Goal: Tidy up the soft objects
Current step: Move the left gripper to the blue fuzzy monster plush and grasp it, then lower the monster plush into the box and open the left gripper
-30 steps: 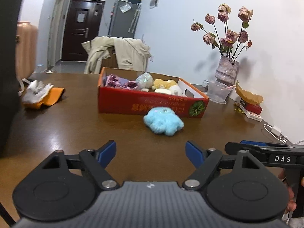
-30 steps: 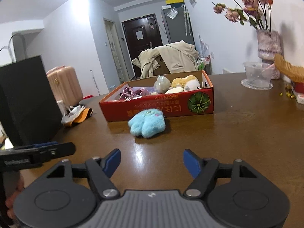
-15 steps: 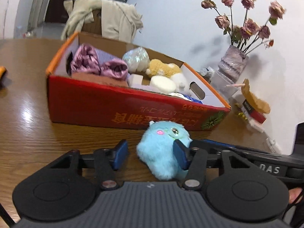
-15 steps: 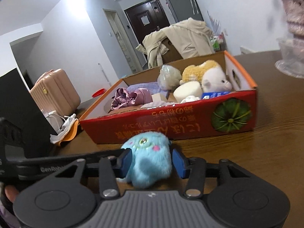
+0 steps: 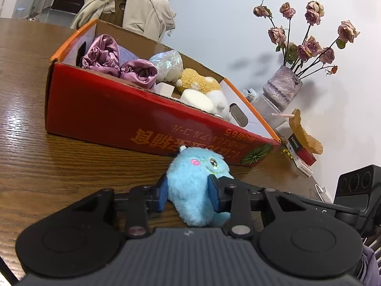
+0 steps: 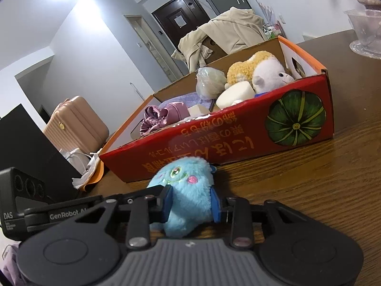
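A fluffy blue plush toy (image 5: 194,186) lies on the wooden table just in front of a red cardboard box (image 5: 107,116). My left gripper (image 5: 189,194) is shut on the toy, its blue pads pressing both sides. My right gripper (image 6: 191,203) is shut on the same toy (image 6: 188,190) from the other side. The box (image 6: 238,138) holds several soft things: purple satin cloth (image 5: 107,57), a yellow and white plush (image 6: 259,71), a pale sponge (image 6: 235,94) and a shiny bag (image 5: 167,64).
A vase of dried roses (image 5: 283,85), a clear cup (image 6: 366,33) and small boxes (image 5: 301,155) stand at the table's wall side. A black bag (image 6: 26,152), crumpled tissue on orange cloth (image 6: 88,171) and a pink suitcase (image 6: 76,124) are on the other side. A coat-covered chair (image 5: 133,12) stands behind the box.
Both grippers moved forward to the blue toy near the box and closed their pads on it from opposite sides; one second ago both were open and farther back.
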`<state>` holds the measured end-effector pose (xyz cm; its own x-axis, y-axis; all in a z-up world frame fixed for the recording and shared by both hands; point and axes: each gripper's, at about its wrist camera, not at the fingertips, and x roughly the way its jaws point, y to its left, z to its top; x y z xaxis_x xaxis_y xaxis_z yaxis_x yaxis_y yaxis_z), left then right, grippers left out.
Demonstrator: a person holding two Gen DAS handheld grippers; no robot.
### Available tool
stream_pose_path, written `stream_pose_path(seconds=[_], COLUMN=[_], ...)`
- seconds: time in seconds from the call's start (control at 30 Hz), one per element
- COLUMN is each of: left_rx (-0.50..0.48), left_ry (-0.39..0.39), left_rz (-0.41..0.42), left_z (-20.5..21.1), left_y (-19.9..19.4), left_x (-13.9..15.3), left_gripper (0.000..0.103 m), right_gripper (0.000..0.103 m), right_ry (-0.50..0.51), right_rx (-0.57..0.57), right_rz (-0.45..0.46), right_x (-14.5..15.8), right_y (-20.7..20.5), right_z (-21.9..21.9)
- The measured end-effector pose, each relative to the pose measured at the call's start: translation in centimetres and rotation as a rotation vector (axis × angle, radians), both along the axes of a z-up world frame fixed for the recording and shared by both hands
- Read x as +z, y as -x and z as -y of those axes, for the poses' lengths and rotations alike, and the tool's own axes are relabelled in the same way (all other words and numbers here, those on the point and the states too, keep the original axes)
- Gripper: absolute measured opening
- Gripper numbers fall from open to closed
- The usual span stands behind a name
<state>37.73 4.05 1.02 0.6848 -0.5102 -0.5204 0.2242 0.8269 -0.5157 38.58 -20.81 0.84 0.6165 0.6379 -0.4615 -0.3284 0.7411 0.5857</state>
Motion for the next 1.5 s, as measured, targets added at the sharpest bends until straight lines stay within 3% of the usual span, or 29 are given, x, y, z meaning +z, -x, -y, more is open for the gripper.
stream_pose_path(seconds=[0.23,0.37,0.5,0.63,0.77,0.87,0.97,1.03,1.1,1.23,1.37,1.43,1.5], left_rx=[0.011,0.005,-0.004,-0.014,0.005,0.044,0.073,0.057,0.038,0.033,0.058,0.069,0.083], left_ry=[0.010,0.005,-0.031,-0.065,-0.049,-0.072,-0.088,-0.140,-0.161,-0.222,-0.177,-0.146,-0.157], left_rz=[0.112,0.199,0.295,0.329,0.255,0.190,0.043,-0.036,-0.061,-0.078,-0.140,-0.154,-0.134], left_z=[0.8,1.2,1.6,1.3,0.3,-0.3,-0.8,-0.5,-0.3,0.5,-0.1,-0.6,-1.0], left_y=[6.1,6.9,4.0,-2.6,-10.0,-14.4,-17.8,-18.9,-18.9,-18.8,-20.0,-20.1,-19.4], left_x=[4.0,7.3,11.3,13.3,11.9,9.6,6.6,5.2,5.2,5.0,4.4,4.3,4.9], left_gripper=[0.034,0.034,0.034,0.034,0.034,0.034,0.033,0.032,0.032,0.033,0.036,0.040,0.056], right_gripper=[0.031,0.031,0.031,0.031,0.031,0.031,0.029,0.023,0.022,0.022,0.027,0.030,0.036], right_ry=[-0.016,0.000,0.035,0.074,0.121,0.139,0.229,0.302,0.328,0.271,0.246,0.237,0.235], right_rx=[-0.004,-0.004,0.002,0.006,0.016,0.035,0.063,0.091,0.102,0.122,0.093,0.073,0.061], right_rz=[0.085,0.175,0.302,0.342,0.307,0.256,0.213,0.146,0.107,-0.035,-0.066,-0.061,-0.038], right_x=[4.1,7.4,11.7,14.1,13.5,11.3,8.3,6.6,6.1,5.8,4.8,4.8,5.3], right_y=[5.6,6.8,4.5,-1.8,-9.3,-14.7,-18.1,-19.0,-19.1,-20.7,-21.1,-20.6,-20.0], right_z=[1.4,2.0,2.1,1.4,0.1,-1.5,-3.6,-4.7,-5.3,-4.6,-4.2,-4.0,-3.6])
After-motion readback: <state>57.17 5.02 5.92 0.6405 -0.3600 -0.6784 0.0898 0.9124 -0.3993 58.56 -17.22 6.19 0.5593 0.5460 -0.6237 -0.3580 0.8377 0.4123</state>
